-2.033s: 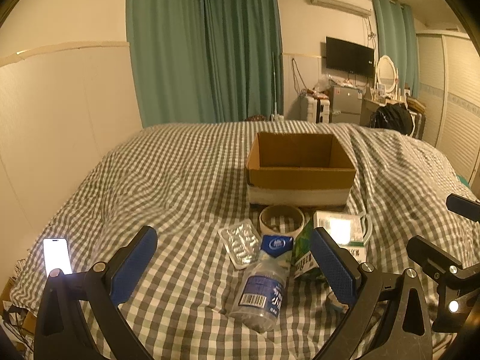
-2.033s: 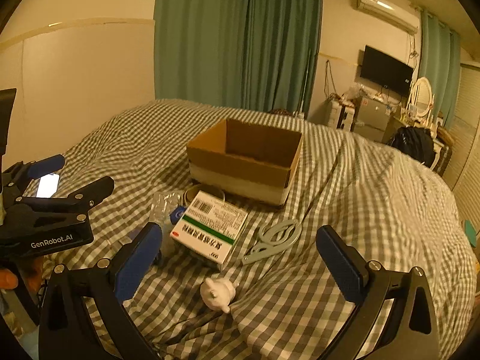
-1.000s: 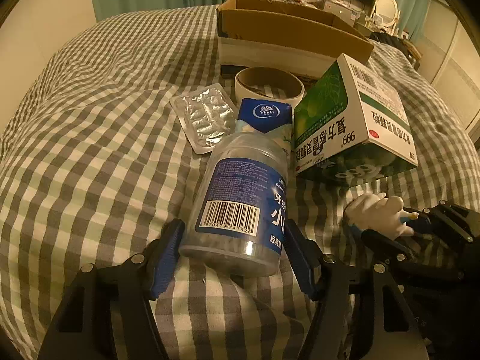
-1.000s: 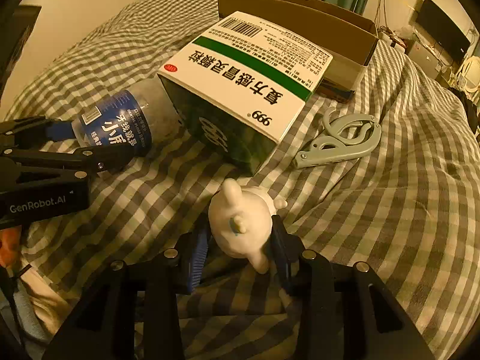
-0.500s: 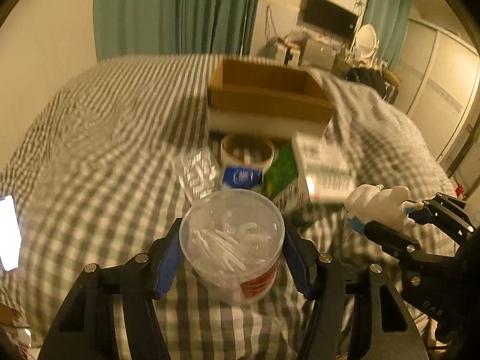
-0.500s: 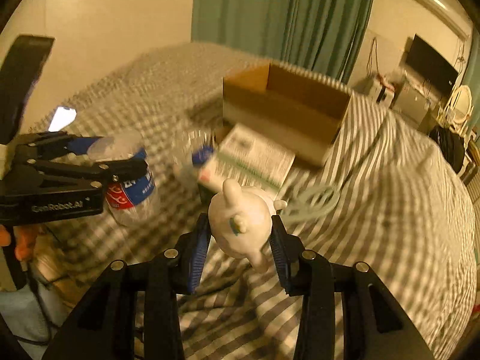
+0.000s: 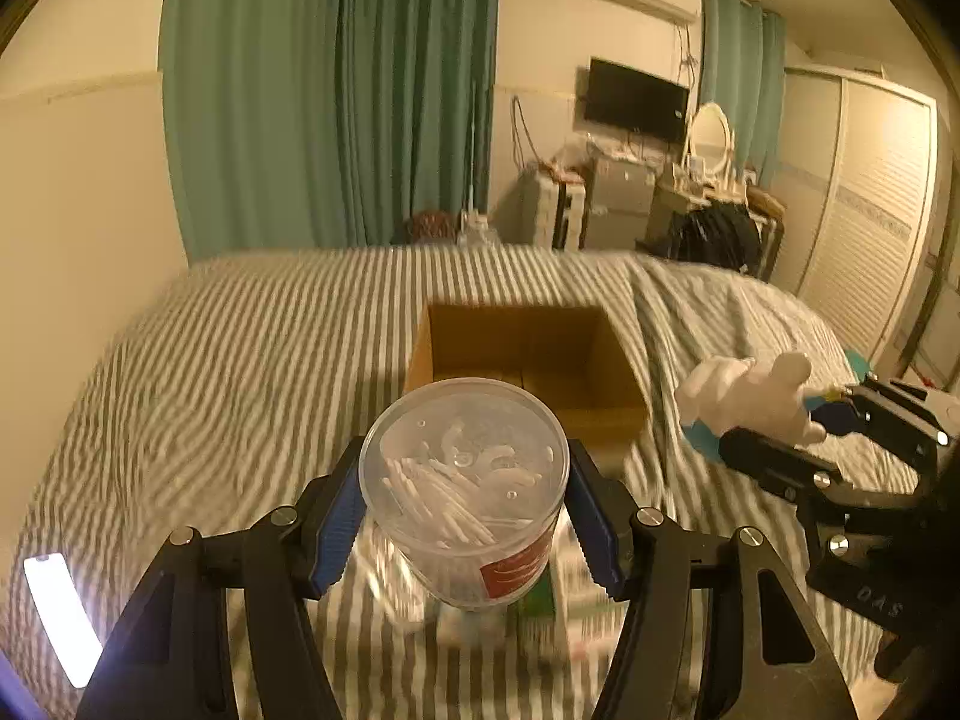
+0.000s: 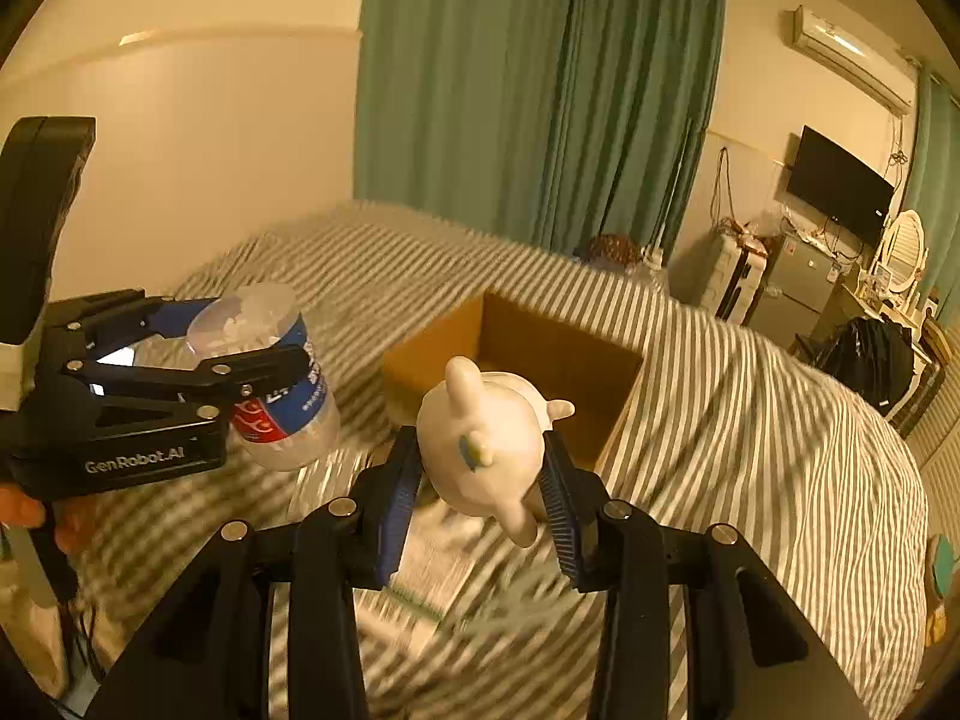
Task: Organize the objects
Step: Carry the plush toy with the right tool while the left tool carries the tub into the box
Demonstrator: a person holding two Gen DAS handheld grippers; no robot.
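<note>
Carrying two items at once, both lifted clear of the bed. Our left gripper is clamped on a clear plastic tub of what look like small white floss picks or swabs; the blue pads press its round wall from both sides, lid end facing the camera, so it lies tipped forward rather than upright. Our right gripper is closed around a small white animal figurine, pinched at the body with ears and limbs sticking out past the pads.

The open cardboard box sits ahead on the checked cover, between the two grippers' lines of approach. We judge it the target: both loads are held above rim level, presumably so they can be dropped in from the top. Its floor looks bare, though blur hides detail.

Other items lie under the tub on the cover, smeared by motion; we cannot tell what they are. A lit phone rests at the left edge of the bed, well apart.
</note>
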